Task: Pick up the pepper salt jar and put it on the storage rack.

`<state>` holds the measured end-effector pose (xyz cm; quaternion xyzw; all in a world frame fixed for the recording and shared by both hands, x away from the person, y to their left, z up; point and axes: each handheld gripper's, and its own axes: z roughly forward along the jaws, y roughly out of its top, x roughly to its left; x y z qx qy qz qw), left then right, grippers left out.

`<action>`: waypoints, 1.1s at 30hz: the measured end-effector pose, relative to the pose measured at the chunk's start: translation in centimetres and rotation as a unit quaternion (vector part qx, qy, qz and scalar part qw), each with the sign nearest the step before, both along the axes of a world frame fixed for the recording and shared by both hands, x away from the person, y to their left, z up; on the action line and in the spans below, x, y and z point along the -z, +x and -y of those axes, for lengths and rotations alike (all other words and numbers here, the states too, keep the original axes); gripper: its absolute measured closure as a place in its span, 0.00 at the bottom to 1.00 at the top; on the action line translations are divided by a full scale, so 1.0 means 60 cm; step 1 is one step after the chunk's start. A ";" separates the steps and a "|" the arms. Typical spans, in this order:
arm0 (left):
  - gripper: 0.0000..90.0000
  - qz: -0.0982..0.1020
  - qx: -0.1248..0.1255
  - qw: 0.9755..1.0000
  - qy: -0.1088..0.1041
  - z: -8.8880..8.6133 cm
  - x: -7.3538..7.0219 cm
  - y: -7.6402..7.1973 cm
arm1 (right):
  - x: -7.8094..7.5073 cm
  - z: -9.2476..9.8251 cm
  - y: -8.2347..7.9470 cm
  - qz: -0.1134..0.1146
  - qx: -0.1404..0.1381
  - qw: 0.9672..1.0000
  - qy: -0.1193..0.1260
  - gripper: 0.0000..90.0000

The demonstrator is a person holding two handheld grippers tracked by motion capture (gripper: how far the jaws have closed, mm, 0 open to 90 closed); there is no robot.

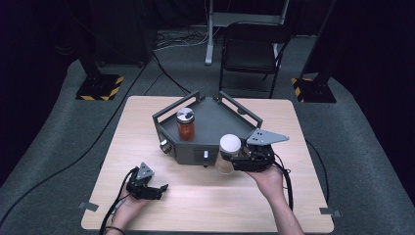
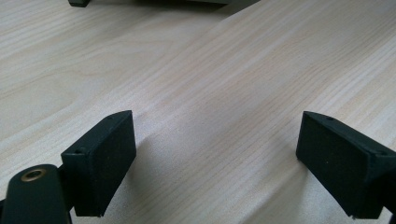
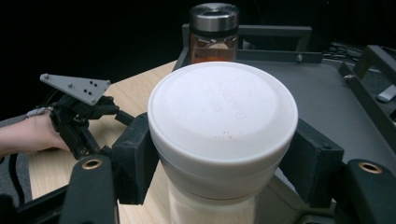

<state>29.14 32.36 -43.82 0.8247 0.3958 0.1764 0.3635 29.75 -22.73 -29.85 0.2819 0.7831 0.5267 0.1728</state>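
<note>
Pale wood-grain table (image 1: 205,205) under dark surroundings carries the whole scene. Nearest the person, the left claw (image 1: 155,188) rests low over bare wood, jaws spread wide with nothing between them; in the left gripper view its two black pads (image 2: 105,161) stand well apart above the grain.

The right claw (image 3: 219,163) is clamped on the jar (image 3: 223,135), one pad on each side just below the rim of the white lid (image 3: 223,112). In the high view the jar (image 1: 228,152) hangs in front of that claw, at the near edge of the grey tray (image 1: 215,122), apparently clear of the table.

Handling, as judged: the jar looks rigid, with a smooth clear wall and pale powdery contents, so probably moderately heavy and somewhat slippery. A hold under the lid's overhang is sound, since the lip stops downward slip; a hold on the lid alone could loosen it. Keeping it upright seems wise.

Beyond the held jar, on the tray floor, stands a second jar (image 3: 214,35) with a metal cap and amber contents, well apart. Farther off, a chair (image 1: 254,54) stands on the floor.
</note>
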 end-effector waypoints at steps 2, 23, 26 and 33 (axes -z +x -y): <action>0.13 0.000 0.000 1.000 0.000 0.000 0.000 0.000 | -0.005 0.001 0.001 0.002 0.003 1.000 0.002 0.37; 0.13 0.000 -0.001 1.000 -0.002 0.000 0.001 0.000 | -0.046 -0.008 0.027 0.011 0.014 1.000 0.010 0.37; 0.13 0.000 0.000 1.000 -0.001 0.000 0.000 0.000 | -0.048 -0.009 0.033 0.012 0.018 1.000 0.014 0.37; 0.13 0.000 0.001 1.000 0.000 0.000 0.000 0.000 | -0.052 -0.016 0.047 0.012 0.033 0.999 0.012 0.37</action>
